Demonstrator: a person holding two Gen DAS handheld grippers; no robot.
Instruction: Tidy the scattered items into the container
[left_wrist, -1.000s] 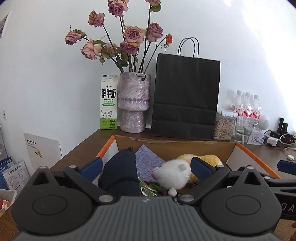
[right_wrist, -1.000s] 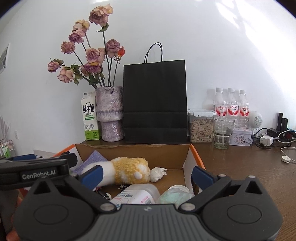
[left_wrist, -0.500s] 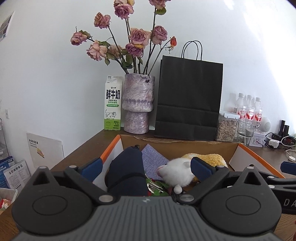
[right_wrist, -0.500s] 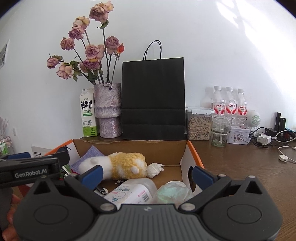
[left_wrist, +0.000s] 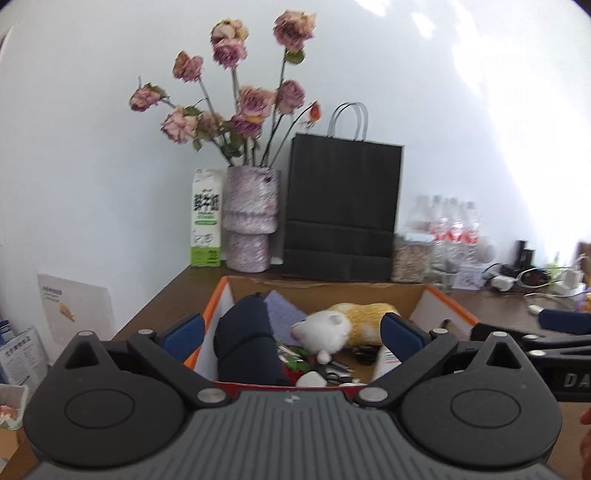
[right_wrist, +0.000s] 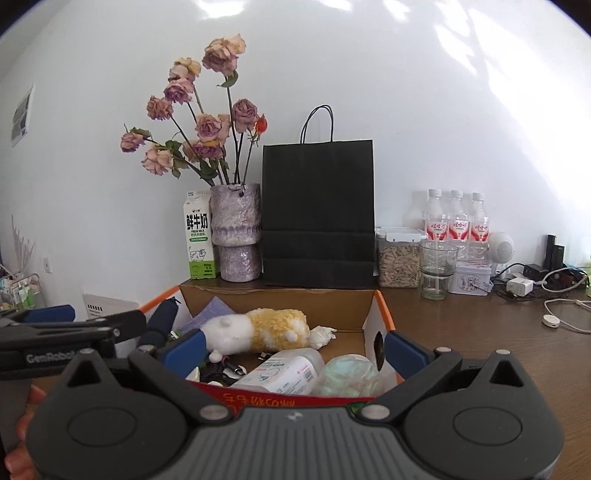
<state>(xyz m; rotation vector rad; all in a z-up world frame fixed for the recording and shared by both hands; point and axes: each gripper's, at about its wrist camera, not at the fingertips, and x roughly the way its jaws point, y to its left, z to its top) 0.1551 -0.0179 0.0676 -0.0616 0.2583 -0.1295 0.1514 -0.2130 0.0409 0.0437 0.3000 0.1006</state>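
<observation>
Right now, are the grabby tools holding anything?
No. Both the left tool and right tool are open and empty above the box.

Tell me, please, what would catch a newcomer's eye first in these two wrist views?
Most likely the cardboard box in the foreground, crammed with things, the white and yellow plush toy lying across the middle. Behind it, against the wall, a tall black paper bag stands beside a purple vase of dried roses. Both the left gripper and the right gripper are open and empty before the box.
</observation>
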